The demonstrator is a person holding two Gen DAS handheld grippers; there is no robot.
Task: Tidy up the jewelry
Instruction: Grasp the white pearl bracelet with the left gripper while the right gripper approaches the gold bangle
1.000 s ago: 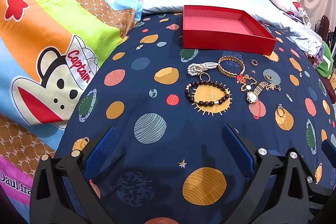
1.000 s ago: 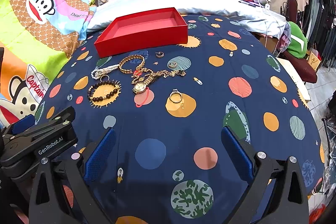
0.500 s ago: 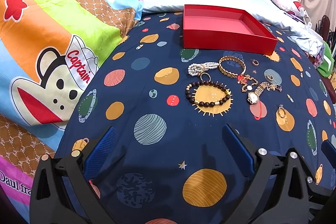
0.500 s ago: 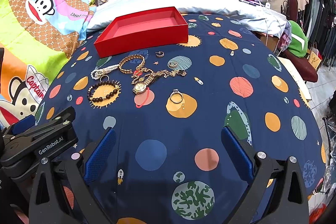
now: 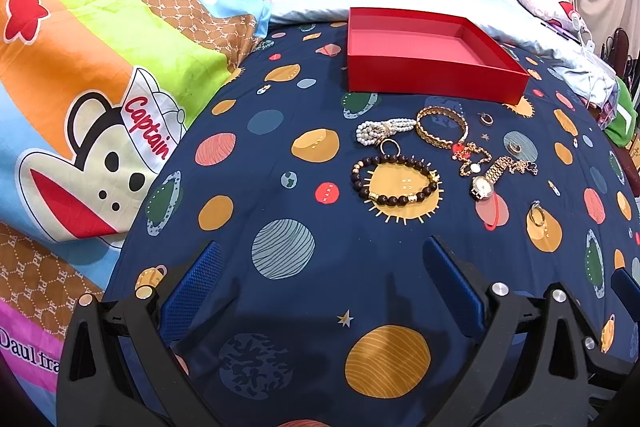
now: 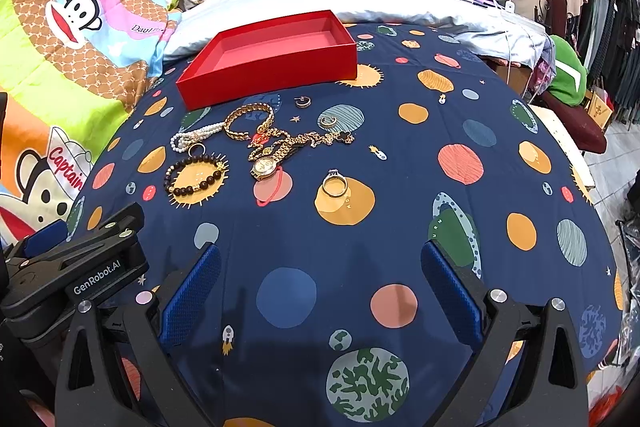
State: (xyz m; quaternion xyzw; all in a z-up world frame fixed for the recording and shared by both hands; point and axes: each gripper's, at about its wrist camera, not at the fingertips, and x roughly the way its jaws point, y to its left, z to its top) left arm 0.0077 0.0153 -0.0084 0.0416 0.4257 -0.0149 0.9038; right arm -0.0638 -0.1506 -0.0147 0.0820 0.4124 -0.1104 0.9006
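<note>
Currently: both claws, left claw (image 5: pixel 320 283) and right claw (image 6: pixel 320 283), spread apart, empty. Red box (image 6: pixel 280 47) unfilled; jewelry unsorted. Next: pinch ring (image 6: pixel 334 183) precisely.

Almost nothing has changed — only the right wrist view has crept slightly, the ring (image 6: pixel 335 183) sitting marginally lower.
</note>
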